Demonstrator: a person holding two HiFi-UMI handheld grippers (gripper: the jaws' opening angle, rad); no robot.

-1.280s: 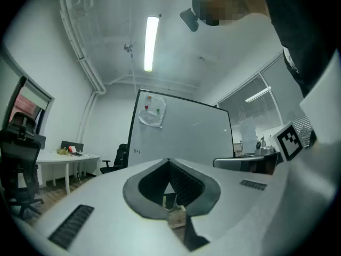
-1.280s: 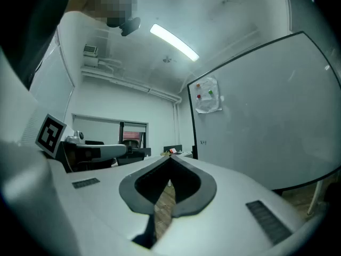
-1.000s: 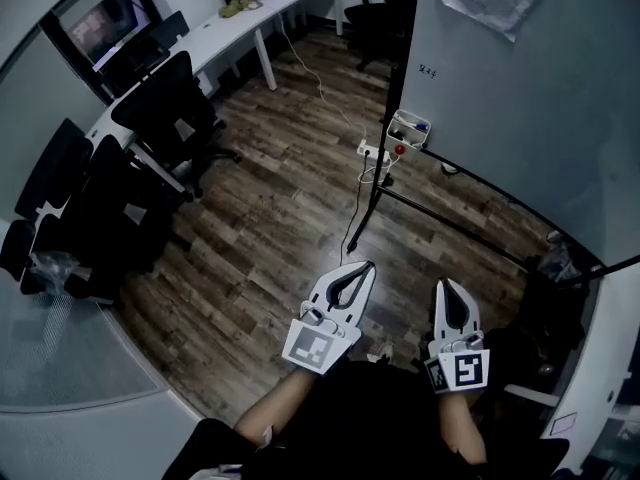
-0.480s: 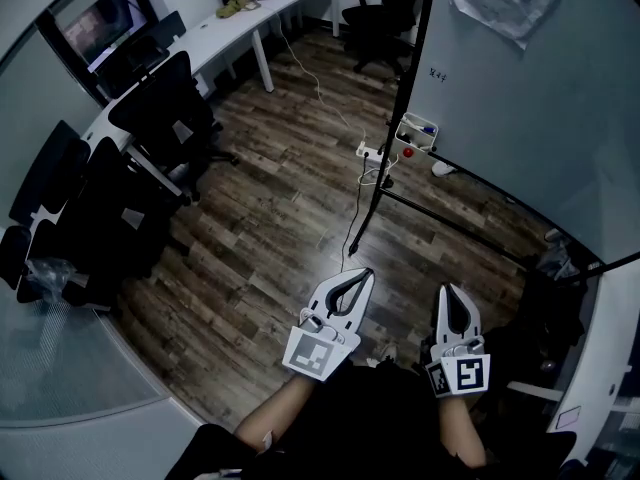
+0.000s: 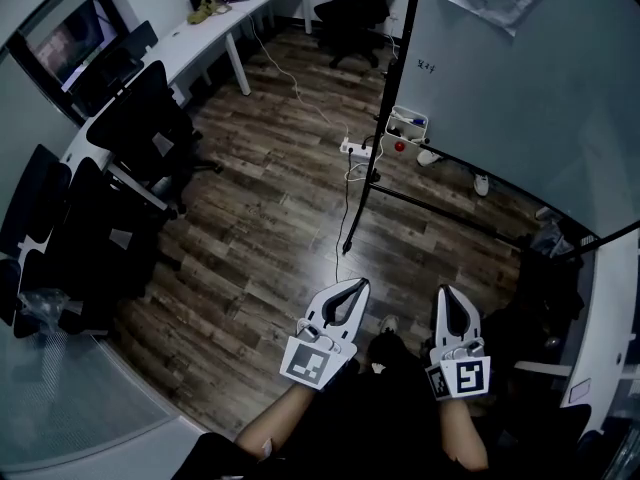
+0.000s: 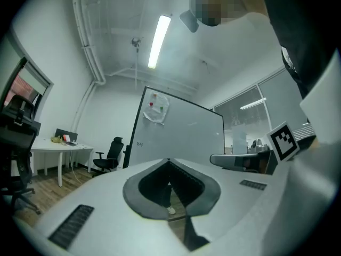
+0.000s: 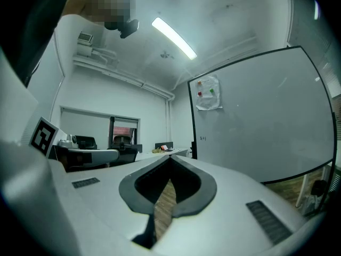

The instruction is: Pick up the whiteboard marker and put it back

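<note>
Left white two-jaw gripper (image 5: 350, 284) and right white two-jaw gripper (image 5: 447, 293) are pointing forward side by side, forearms low, jaws pressed together on nothing. The blue-capped whiteboard marker (image 5: 417, 122) is sitting in a small white tray (image 5: 404, 118) well ahead of both tips. It is too small to read its axis.

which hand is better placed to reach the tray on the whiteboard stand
Right, narrowly. Left tool and right tool are both shut, empty, far from the tray; the right is on the whiteboard side.
</note>
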